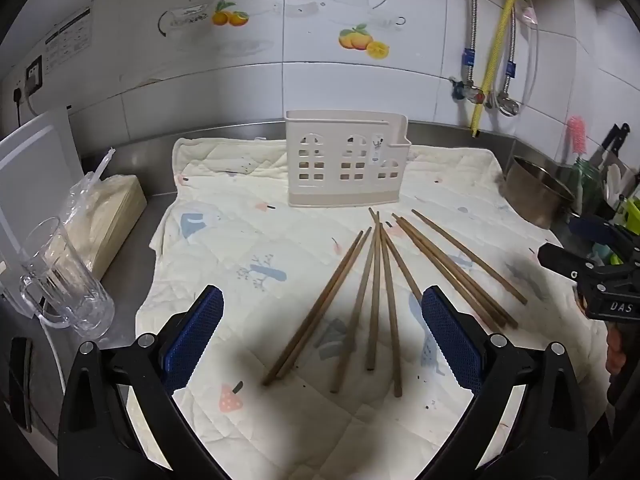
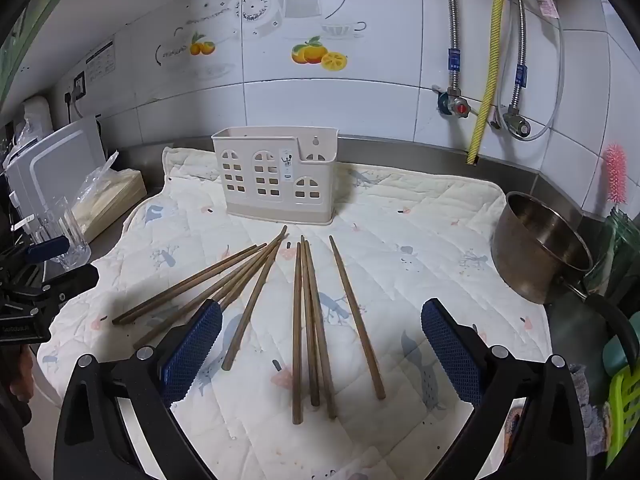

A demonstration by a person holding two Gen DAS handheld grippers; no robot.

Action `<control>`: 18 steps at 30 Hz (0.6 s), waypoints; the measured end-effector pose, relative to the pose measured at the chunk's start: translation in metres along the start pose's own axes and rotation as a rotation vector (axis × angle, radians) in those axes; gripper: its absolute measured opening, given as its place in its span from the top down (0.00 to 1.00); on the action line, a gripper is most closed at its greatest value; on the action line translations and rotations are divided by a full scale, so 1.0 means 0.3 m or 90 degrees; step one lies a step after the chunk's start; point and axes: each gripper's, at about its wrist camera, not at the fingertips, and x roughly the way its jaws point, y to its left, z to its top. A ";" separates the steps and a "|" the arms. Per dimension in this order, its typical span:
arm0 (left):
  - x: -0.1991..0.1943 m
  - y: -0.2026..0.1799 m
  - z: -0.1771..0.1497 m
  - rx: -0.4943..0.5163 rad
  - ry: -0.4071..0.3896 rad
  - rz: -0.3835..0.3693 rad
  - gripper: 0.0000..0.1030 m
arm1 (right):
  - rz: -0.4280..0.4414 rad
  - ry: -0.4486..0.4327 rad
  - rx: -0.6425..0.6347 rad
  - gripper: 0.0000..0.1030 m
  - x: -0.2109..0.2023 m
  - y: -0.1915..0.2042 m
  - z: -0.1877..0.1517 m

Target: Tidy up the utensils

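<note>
Wooden chopsticks (image 1: 376, 300) lie fanned on the quilted cloth (image 1: 240, 240) just before the cream holder (image 1: 344, 160), none picked up yet. Left gripper (image 1: 322, 336) and right gripper (image 2: 322, 348) both hang spread wide, holding nothing. Next up, I'd guess: pinch one stick and stand it in the holder.

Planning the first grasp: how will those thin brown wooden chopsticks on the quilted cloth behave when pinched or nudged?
The thin brown wooden chopsticks look stiff and light. Slender and seemingly round, they may roll, though the quilted cloth probably damps that. Bunched neighbours may get dragged along.
</note>
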 end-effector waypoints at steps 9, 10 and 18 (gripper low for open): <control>0.015 -0.054 -0.017 -0.016 -0.008 0.017 0.05 | 0.003 -0.003 -0.001 0.06 -0.012 -0.006 0.002; 0.008 -0.052 -0.024 -0.017 -0.009 0.016 0.05 | 0.003 -0.003 -0.001 0.06 -0.019 -0.016 0.003; 0.004 -0.005 -0.005 -0.018 -0.001 0.000 0.05 | 0.000 0.002 -0.013 0.06 -0.007 0.012 0.003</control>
